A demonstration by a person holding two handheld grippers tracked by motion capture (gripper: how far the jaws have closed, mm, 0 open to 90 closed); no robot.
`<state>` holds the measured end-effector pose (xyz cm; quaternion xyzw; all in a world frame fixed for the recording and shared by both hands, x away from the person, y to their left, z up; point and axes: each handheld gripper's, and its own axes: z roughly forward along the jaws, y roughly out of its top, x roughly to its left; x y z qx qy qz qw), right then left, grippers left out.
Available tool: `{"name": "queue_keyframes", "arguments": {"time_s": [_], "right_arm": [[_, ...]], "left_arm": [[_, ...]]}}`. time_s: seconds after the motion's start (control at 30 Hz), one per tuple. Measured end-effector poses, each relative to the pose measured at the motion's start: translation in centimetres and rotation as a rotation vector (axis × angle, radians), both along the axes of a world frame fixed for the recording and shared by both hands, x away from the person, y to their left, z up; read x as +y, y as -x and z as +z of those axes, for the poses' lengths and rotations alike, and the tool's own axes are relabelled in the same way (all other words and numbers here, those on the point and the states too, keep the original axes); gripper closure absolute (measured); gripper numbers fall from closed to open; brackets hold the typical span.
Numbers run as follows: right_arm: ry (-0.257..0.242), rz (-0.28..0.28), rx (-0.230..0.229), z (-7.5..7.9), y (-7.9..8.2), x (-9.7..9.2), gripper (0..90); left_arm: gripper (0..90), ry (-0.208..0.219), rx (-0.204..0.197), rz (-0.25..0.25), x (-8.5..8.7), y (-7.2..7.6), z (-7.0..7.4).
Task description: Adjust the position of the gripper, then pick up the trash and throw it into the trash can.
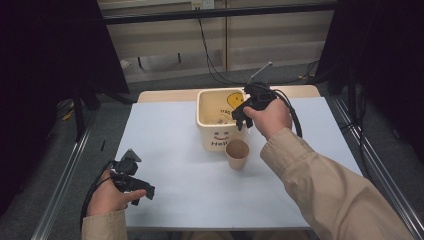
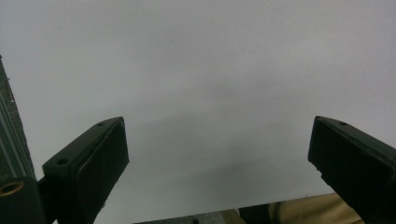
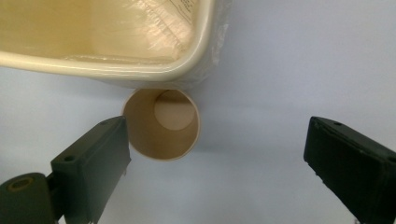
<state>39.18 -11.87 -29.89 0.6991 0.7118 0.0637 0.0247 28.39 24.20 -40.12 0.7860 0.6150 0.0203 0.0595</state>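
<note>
Left gripper rests low; right gripper hovers over bin.

A rectangular table with a pale bluish-white top stands in the middle of the scene, its far edge showing a strip of light wood. Silver aluminium rails run along its left and right sides from near to far. The floor is grey carpet. Beyond the table, at the far side, a beige panelled wall carries a dark horizontal bar, and black cables hang down it to the floor. Black curtains close off the far left and far right corners. The light is dim and even.
</note>
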Motion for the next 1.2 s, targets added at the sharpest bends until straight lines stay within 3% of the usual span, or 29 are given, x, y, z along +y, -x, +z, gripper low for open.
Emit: {"name": "queue_keyframes", "arguments": {"time_s": [0.47,0.53,0.83,1.0,1.03,1.07,1.2], "right_arm": [[-0.020,0.058,-0.015,0.1,0.0,3.0,6.6],[-0.024,0.068,-0.017,0.1,0.0,3.3,6.3],[-0.015,0.078,-0.017,-0.3,0.1,3.8,6.0],[-0.009,0.077,-0.011,-0.7,0.2,4.2,5.9],[-0.016,0.084,-0.005,-1.1,0.2,4.3,6.2],[-0.016,0.084,-0.005,-1.1,0.2,4.3,6.2],[-0.030,0.076,-0.009,-1.7,0.3,4.4,6.2]], "left_arm": [[4.9,0.012,0.007,0.015,0.1,0.2,0.0],[4.9,-0.003,-0.014,0.014,0.2,0.2,0.0],[4.9,0.001,-0.001,0.010,0.1,0.2,0.1],[4.9,-0.001,-0.013,0.018,0.0,0.2,0.1],[4.9,-0.002,0.004,-0.011,0.2,0.1,0.2],[4.9,0.006,-0.001,0.013,0.0,0.2,0.1],[4.9,0.004,-0.006,0.017,0.1,0.3,0.1]]}}
